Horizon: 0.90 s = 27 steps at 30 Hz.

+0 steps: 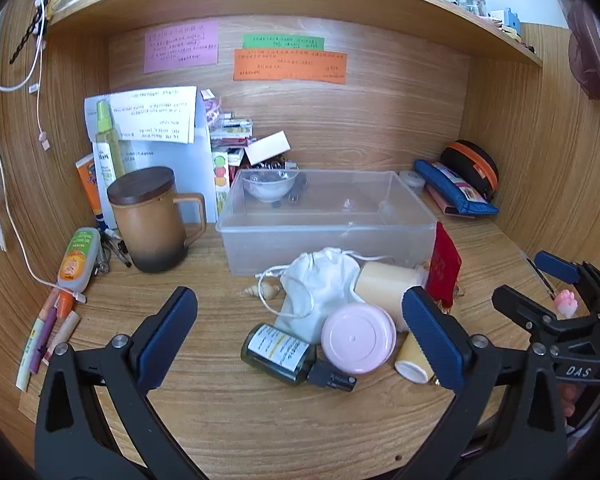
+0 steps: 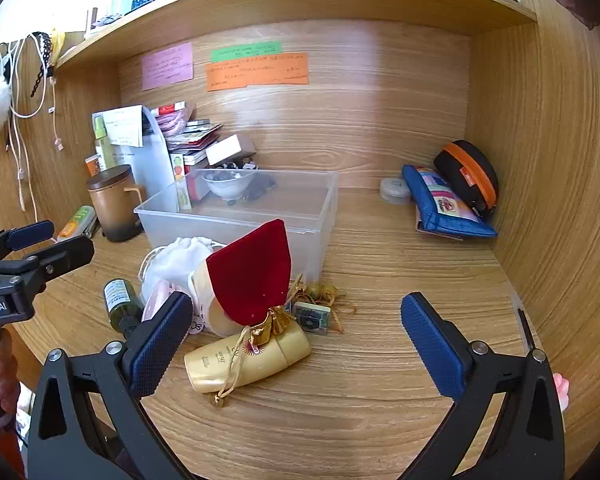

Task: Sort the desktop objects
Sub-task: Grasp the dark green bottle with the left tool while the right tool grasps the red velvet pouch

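Both grippers, left [image 1: 300, 336] & right [image 2: 296, 346], spread wide, holding nothing; you're hovering to choose. Clutter pile w/ red pouch [image 2: 252, 272] at 12 o'clock, against the clear bin [image 2: 320, 220].

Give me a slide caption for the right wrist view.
Open right gripper hovers over gold sunscreen bottle and red velvet pouch before clear plastic bin.

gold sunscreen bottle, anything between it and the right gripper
Nothing solid. The open right gripper faces the gold sunscreen bottle directly; only the red velvet pouch and its gold cord drape over the bottle's top.
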Each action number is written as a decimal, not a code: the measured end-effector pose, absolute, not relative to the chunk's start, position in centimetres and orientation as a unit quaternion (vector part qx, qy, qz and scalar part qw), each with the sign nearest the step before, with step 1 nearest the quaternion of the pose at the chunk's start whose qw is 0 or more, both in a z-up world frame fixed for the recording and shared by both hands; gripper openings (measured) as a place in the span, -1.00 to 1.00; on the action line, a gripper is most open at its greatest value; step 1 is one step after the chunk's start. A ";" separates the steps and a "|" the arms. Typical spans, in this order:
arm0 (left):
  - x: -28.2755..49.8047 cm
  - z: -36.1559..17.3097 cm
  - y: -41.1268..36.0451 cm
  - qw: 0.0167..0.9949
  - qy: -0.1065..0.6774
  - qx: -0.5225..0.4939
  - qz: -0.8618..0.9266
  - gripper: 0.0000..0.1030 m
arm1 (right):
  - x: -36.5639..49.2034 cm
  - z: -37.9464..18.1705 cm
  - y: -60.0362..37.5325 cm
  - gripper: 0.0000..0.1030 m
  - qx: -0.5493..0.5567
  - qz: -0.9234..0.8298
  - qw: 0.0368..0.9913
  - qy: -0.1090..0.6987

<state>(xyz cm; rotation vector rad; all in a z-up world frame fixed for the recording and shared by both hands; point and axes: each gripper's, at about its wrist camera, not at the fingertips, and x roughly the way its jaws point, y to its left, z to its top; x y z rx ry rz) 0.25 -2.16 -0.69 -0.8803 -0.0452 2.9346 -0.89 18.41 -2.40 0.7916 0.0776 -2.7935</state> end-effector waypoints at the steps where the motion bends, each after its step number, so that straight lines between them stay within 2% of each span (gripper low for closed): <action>1: 0.3 -1.0 -2.2 0.041 -0.015 -0.293 0.955 1.00 | -0.9 -2.5 18.4 1.00 0.271 -0.954 0.124 0.025; 11: -0.9 -5.8 -4.0 0.051 -0.053 -0.375 0.924 1.00 | -1.2 -5.1 18.1 0.98 0.295 -0.942 0.155 0.036; 15: -1.2 -7.2 -4.7 0.046 -0.056 -0.393 0.917 1.00 | -1.4 -6.5 18.0 0.88 0.317 -0.932 0.172 0.031; 20: -2.1 -7.9 -5.1 0.042 -0.062 -0.405 0.911 0.75 | -1.9 -8.4 17.9 0.83 0.351 -0.917 0.187 0.024; 27: -3.9 -8.3 -5.2 0.056 -0.067 -0.416 0.905 0.72 | -2.5 -9.2 17.2 0.82 0.372 -0.906 0.202 0.015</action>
